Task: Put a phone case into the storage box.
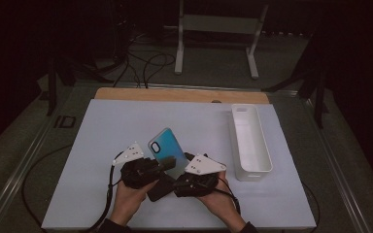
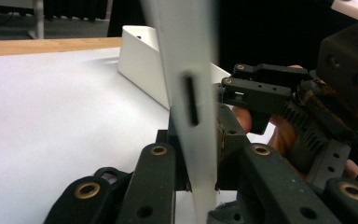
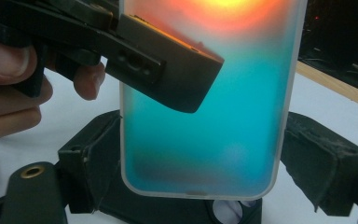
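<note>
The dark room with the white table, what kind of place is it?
Probably a recording lab: loose black cables on the floor, a white metal stand behind the white-topped table, and handheld left gripper and right gripper.

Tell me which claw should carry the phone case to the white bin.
Probably the right claw: the white bin lies on its side, and its jaws flank the phone case. The left claw, clamped on it, would have to reach across.
</note>
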